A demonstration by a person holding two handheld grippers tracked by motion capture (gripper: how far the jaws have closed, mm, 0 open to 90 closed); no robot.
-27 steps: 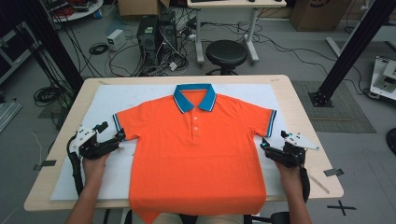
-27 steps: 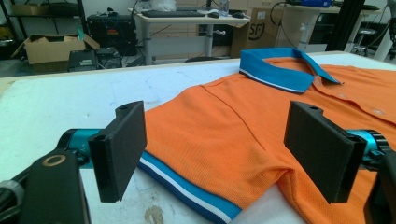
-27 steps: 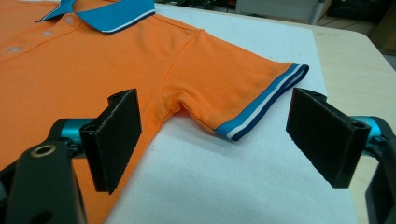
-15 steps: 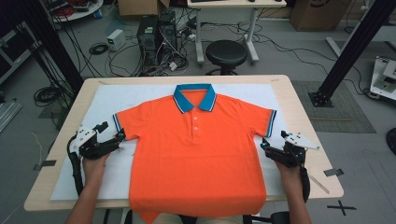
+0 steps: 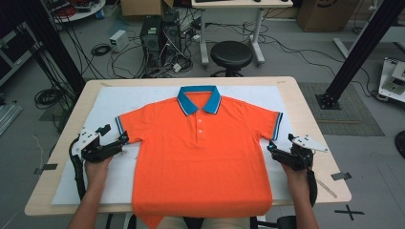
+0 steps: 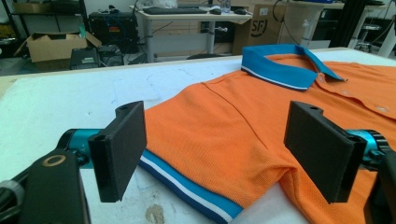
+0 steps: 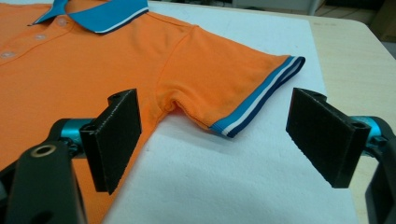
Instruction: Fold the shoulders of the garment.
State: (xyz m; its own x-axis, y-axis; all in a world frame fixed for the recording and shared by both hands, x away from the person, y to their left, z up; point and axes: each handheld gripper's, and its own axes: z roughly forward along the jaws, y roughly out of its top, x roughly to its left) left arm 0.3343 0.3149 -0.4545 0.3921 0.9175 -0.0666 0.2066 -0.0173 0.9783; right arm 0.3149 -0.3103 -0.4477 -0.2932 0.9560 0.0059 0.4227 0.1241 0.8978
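Both tongs, left (image 5: 125, 139) and right (image 5: 270, 147), gape empty beside the polo shirt (image 5: 203, 157); a shallow pinch could slip off its sleeves.

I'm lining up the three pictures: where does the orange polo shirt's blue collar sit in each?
High view: blue collar at top centre of the orange polo shirt.
Left gripper view: collar upper right.
Right gripper view: collar at the top edge, left.
Shared landmark: white button placket below it.
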